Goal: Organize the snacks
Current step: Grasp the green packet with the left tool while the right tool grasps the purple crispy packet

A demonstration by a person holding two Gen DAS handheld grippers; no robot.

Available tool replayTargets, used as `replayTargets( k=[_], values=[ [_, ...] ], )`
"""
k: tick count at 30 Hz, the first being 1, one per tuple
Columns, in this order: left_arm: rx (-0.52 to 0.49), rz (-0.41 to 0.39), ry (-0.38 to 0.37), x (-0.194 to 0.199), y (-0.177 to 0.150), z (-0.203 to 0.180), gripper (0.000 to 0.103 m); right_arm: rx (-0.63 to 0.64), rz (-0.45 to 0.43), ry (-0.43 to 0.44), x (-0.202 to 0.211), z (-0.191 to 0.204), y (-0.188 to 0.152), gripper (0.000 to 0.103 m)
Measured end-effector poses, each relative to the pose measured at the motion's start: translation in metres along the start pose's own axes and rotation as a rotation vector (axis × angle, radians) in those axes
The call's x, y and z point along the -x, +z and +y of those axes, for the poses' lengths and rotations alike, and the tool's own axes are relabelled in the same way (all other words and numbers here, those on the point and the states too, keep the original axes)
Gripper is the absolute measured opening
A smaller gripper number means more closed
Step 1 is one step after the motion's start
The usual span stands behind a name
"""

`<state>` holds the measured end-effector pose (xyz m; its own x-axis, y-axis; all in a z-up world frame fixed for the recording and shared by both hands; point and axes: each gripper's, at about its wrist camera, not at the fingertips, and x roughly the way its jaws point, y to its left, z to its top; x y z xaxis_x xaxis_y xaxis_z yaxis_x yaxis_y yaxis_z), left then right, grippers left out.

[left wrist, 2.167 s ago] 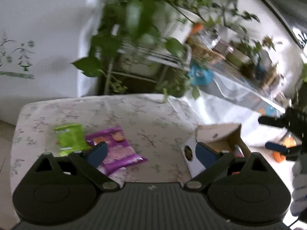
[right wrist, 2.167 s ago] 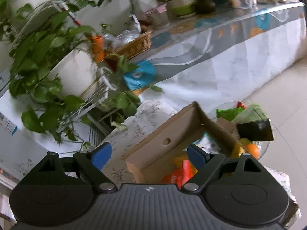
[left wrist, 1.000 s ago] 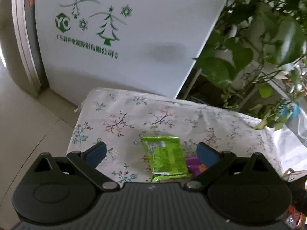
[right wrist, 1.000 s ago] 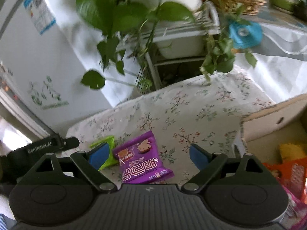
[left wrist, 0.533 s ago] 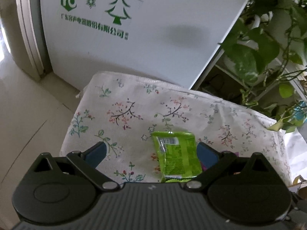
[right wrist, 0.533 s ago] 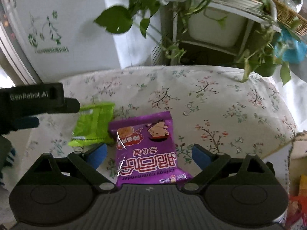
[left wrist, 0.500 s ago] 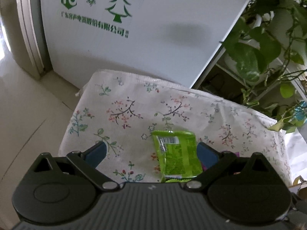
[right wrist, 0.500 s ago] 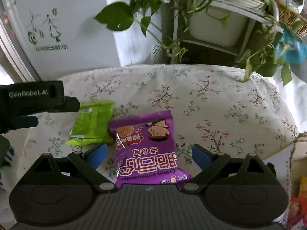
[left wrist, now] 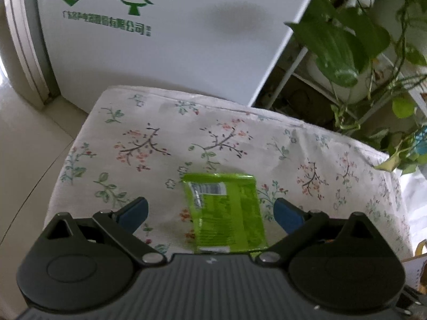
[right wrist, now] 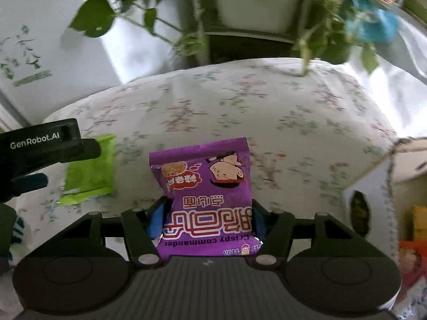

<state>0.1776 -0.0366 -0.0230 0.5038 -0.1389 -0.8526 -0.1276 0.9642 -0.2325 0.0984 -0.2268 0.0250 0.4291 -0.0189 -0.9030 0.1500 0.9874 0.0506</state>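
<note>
A green snack packet (left wrist: 226,213) lies flat on the floral tablecloth (left wrist: 149,138). My left gripper (left wrist: 210,211) hovers low over it, open, with the packet between its blue pads and clear of both. In the right wrist view a purple snack packet (right wrist: 208,194) lies on the cloth (right wrist: 240,101). My right gripper (right wrist: 207,218) is closing on it: both pads press its long sides and the wrapper crumples at the left. The green packet (right wrist: 89,170) lies left of it, under one of the left gripper's fingers (right wrist: 88,149).
An open cardboard box (right wrist: 411,160) with orange and yellow snacks (right wrist: 416,253) stands at the table's right end. Potted plants on a white rack (left wrist: 333,42) hang over the far edge. A white appliance (left wrist: 160,40) stands behind the table.
Both grippers sank closer to the packets. The right jaws went from wide apart to pinching the purple packet's sides. The left jaws stayed wide.
</note>
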Motion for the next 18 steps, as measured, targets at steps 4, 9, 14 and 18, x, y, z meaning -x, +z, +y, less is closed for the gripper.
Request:
replayTargets(
  k=[4,9,14,18],
  values=[
    [-0.044,-0.002,0.037,-0.009,-0.004,-0.010,0.100,-0.019,0.003,0.005,0.003,-0.009,-0.003,0.069],
    [-0.094,-0.024,0.097,-0.015,-0.008,-0.020,0.100,-0.019,0.005,0.007,0.003,-0.011,-0.005,0.069],
    [-0.147,-0.040,0.136,-0.017,-0.016,-0.026,0.096,-0.016,0.009,0.008,0.003,-0.011,-0.005,0.069],
    [-0.182,-0.060,0.142,-0.011,-0.020,-0.027,0.079,-0.015,0.012,0.006,0.002,-0.011,-0.005,0.069]
  ],
)
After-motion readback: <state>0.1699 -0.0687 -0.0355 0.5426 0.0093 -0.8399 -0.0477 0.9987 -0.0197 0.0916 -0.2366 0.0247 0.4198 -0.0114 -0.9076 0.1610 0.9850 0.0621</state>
